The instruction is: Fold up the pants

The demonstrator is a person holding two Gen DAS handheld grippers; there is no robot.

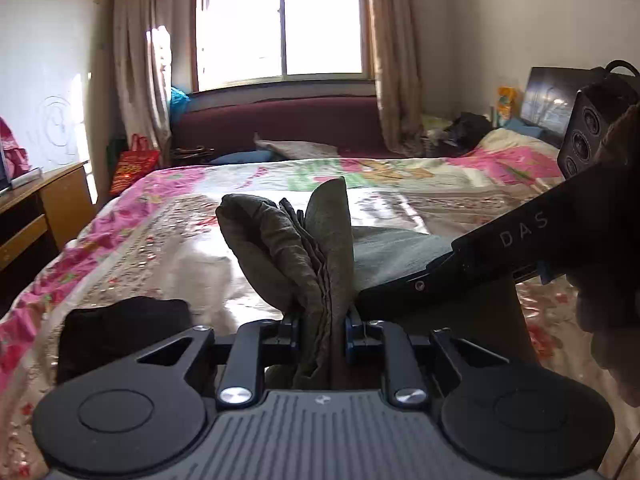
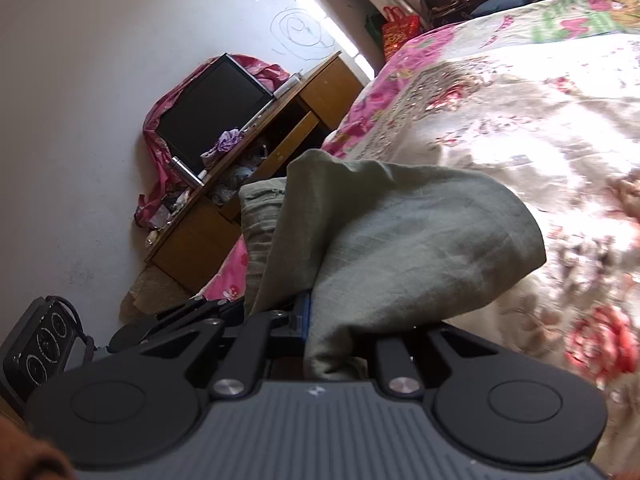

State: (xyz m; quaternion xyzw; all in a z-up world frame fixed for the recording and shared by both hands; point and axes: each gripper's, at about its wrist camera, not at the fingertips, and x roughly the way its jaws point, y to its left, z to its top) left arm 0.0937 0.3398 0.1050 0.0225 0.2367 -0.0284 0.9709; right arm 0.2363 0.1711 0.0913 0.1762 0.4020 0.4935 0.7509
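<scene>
While both claws clamp the rumpled olive-green woven pants [image 1: 316,256], lifted above the glossy floral bedspread [image 1: 168,232], only the left wrist view shows the bright window [image 1: 280,20] at the far wall. Its left gripper [image 1: 322,328] pinches bunched, pleated layers. From the right wrist view, the right gripper [image 2: 340,320] bites a drooping fold, with a wooden desk [image 2: 280,120] far left.

The pants [image 1: 308,248] in my left gripper [image 1: 320,336] are plain olive green; in my right gripper [image 2: 320,332] they read grey-green. Both grippers are black with blue pads. The bedspread [image 1: 160,220] is cream with pink and red flowers. The desk [image 2: 208,248] is orange-brown.
</scene>
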